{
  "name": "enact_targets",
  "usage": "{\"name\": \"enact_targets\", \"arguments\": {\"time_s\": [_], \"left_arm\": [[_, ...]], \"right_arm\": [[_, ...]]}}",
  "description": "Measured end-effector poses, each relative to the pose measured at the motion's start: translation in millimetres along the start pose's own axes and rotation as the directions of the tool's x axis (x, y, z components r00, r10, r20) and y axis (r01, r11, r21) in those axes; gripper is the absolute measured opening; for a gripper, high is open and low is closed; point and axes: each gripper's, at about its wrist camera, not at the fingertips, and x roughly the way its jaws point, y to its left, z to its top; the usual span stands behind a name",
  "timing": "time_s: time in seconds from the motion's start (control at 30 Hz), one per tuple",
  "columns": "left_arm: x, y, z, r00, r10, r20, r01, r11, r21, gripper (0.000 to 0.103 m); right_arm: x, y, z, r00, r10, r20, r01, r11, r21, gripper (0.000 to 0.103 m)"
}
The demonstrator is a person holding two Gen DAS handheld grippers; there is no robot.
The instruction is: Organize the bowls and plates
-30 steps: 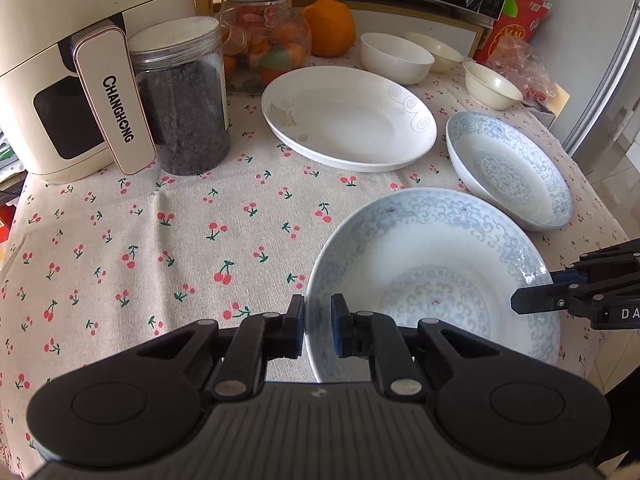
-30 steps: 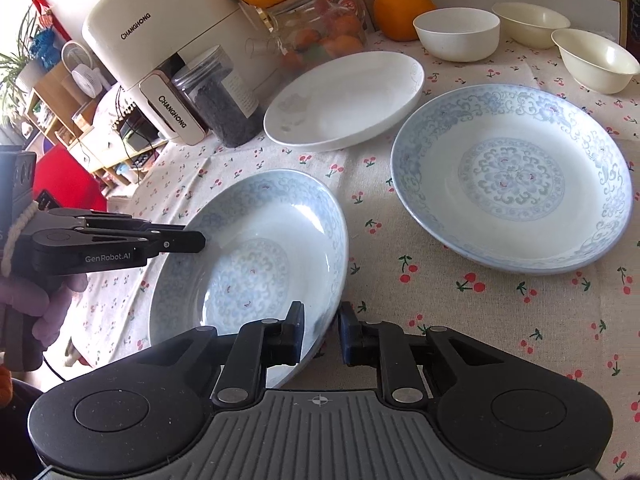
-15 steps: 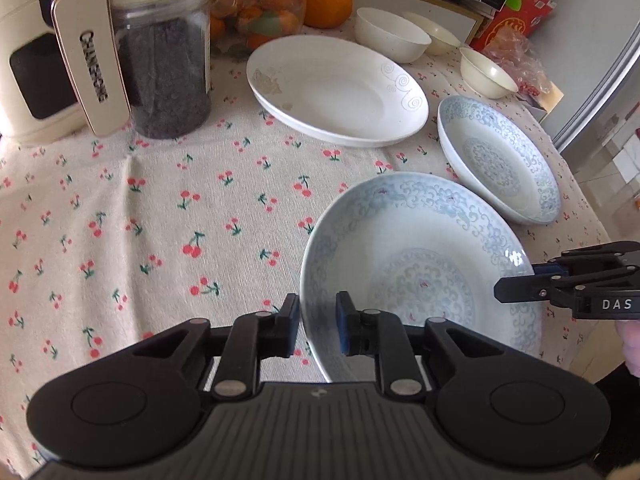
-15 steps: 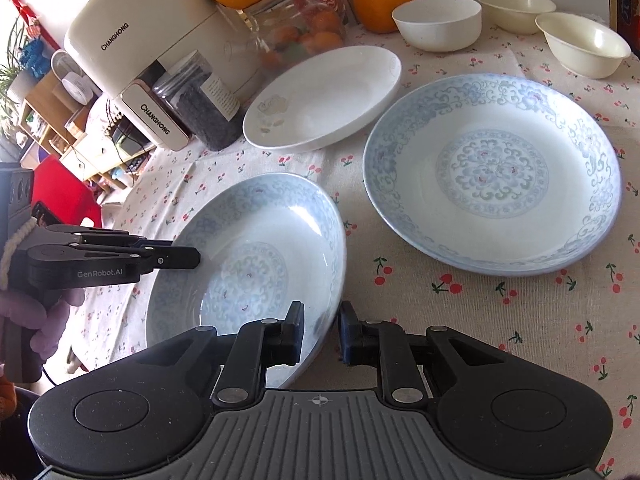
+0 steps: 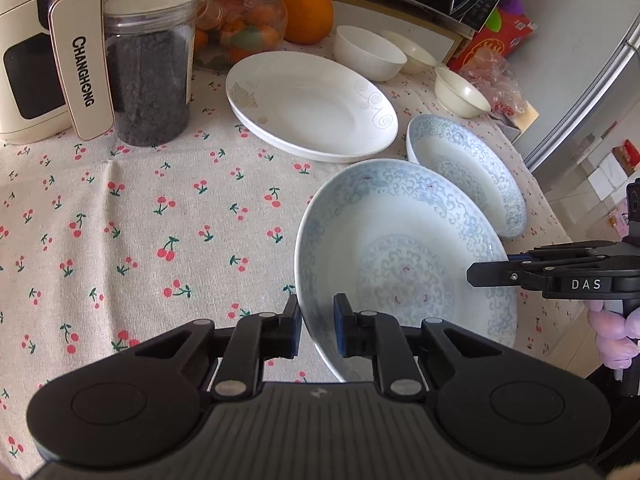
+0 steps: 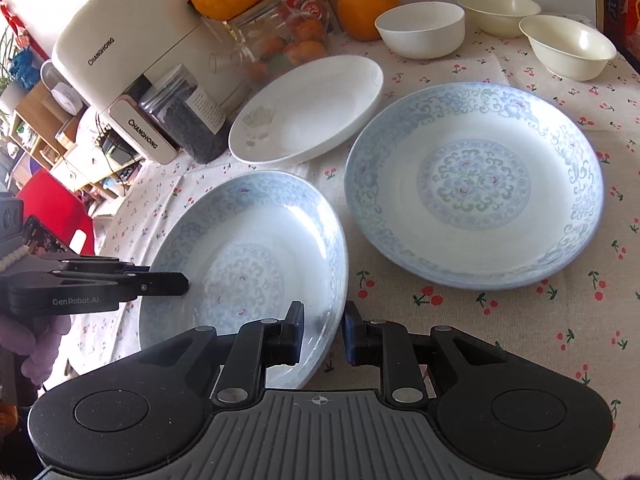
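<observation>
We hold the near plate (image 6: 244, 264) lifted and tilted over the cloth (image 5: 120, 220), left gripper (image 5: 317, 330) and right gripper (image 6: 322, 334) each pinched on opposite rim edges. If either thin grip slips, it could drop onto the second plate (image 6: 476, 184) just beside it and chip both.

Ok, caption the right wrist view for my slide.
Both grippers, right gripper and left gripper, clamp opposite rims of the near blue-patterned plate beside its twin.

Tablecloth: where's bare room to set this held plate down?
The tablecloth is bare left of the held plate, in front of the dark jar and air fryer. Crowded toward the white plate, second patterned plate and bowls.
</observation>
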Motion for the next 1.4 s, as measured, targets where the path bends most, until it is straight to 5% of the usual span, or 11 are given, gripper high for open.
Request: {"name": "enact_targets", "arguments": {"time_s": [0.6, 1.4], "left_arm": [[11, -41, 36, 0.995, -0.023, 0.092, 0.028, 0.998, -0.051, 0.013], [64, -95, 71, 0.997, 0.061, 0.050, -0.059, 0.997, -0.049, 0.013]], "right_arm": [[-28, -43, 35, 0.996, -0.022, 0.083, 0.013, 0.993, 0.114, 0.022], [-39, -112, 62, 0.987, -0.125, 0.097, 0.095, 0.959, 0.266, 0.022]]}}
